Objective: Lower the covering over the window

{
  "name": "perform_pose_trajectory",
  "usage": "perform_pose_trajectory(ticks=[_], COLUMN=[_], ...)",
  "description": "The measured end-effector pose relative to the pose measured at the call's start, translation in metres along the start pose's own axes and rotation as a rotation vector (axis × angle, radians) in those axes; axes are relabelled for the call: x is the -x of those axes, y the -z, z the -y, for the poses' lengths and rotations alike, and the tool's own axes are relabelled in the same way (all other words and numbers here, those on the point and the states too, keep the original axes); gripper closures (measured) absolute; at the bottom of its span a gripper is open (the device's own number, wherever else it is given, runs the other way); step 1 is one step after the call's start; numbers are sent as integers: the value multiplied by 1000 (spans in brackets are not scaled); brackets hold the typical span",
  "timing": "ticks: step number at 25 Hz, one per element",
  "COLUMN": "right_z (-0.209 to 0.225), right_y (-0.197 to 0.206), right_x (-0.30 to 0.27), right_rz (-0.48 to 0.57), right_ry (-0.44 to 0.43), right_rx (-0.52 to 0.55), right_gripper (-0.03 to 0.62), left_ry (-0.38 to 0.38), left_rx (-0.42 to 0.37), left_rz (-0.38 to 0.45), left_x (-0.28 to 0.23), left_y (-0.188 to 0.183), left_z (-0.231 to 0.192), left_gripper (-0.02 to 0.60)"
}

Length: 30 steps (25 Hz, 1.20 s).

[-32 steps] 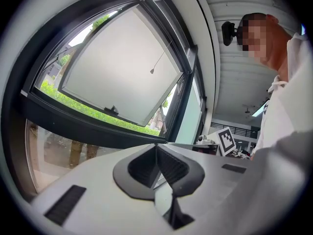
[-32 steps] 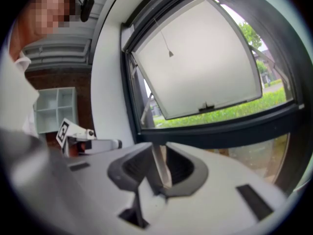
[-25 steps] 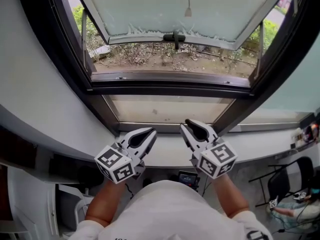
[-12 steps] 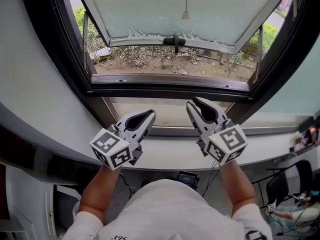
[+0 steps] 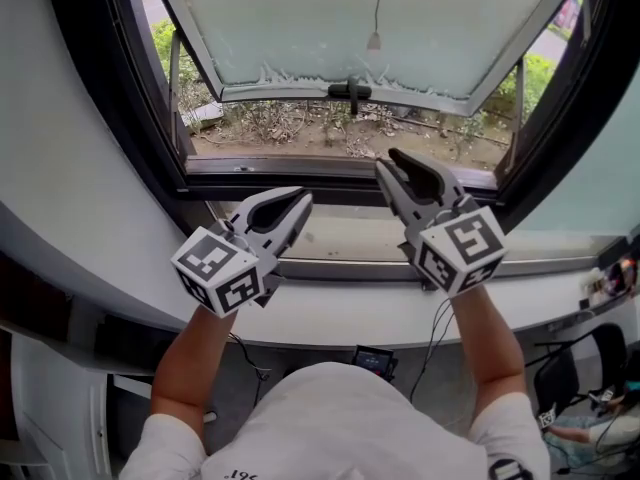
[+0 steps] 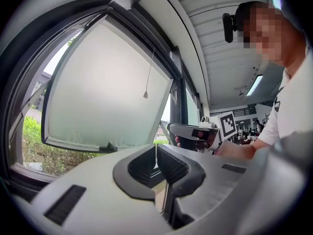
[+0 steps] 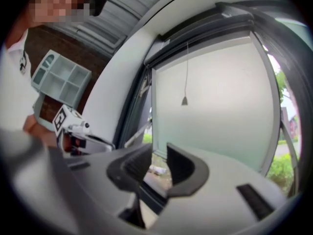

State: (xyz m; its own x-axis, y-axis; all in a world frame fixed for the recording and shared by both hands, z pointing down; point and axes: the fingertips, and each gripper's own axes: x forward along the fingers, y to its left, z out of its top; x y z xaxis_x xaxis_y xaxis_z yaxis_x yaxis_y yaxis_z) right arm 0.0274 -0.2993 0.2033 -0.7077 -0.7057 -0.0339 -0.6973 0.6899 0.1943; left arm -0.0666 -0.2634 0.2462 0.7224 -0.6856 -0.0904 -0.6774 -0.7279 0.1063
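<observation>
A thin pull cord with a small bell-shaped weight (image 5: 373,40) hangs in front of the frosted, outward-tilted window sash (image 5: 300,18). The cord weight also shows in the left gripper view (image 6: 145,95) and the right gripper view (image 7: 184,101). The covering itself is above the views. My left gripper (image 5: 302,197) is shut and empty, held over the sill, low and left of the cord. My right gripper (image 5: 396,157) stands open with nothing between its fingers, raised to the lower window frame, below the cord. Left jaws (image 6: 156,148) touch; right jaws (image 7: 157,151) show a gap.
A dark window frame (image 5: 150,118) surrounds the opening, with a black handle (image 5: 350,90) on the sash's lower edge. A white sill (image 5: 330,313) runs below. Plants and soil (image 5: 300,128) lie outside. A chair (image 5: 560,378) stands at the lower right.
Both grippers have risen from the sill toward the window. The right one has moved farther up, reaching the lower frame. Neither jaw opening has changed.
</observation>
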Motion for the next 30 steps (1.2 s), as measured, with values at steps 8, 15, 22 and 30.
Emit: perform_pose_trajectory(ticks=[8,15,22,30], right_z=[20,43,64,87], right_y=[-37,-77,-118,-130], right_x=[-18,-40,-70,-93], right_rz=[32,73,97,51], right_ry=[26,67,112,204], right_rx=[83,121,173,191], right_gripper=[497,497,484,474], left_ry=[17,-21,-38,-10], left_rx=[-91,-136,-189,-235], left_rz=[-12,17,16,-3], left_x=[-15,-26,-40,-48], left_y=[-26,-56,-79,-81], left_z=[-1,-20,-33,-27], left_gripper=[563,561,561,561])
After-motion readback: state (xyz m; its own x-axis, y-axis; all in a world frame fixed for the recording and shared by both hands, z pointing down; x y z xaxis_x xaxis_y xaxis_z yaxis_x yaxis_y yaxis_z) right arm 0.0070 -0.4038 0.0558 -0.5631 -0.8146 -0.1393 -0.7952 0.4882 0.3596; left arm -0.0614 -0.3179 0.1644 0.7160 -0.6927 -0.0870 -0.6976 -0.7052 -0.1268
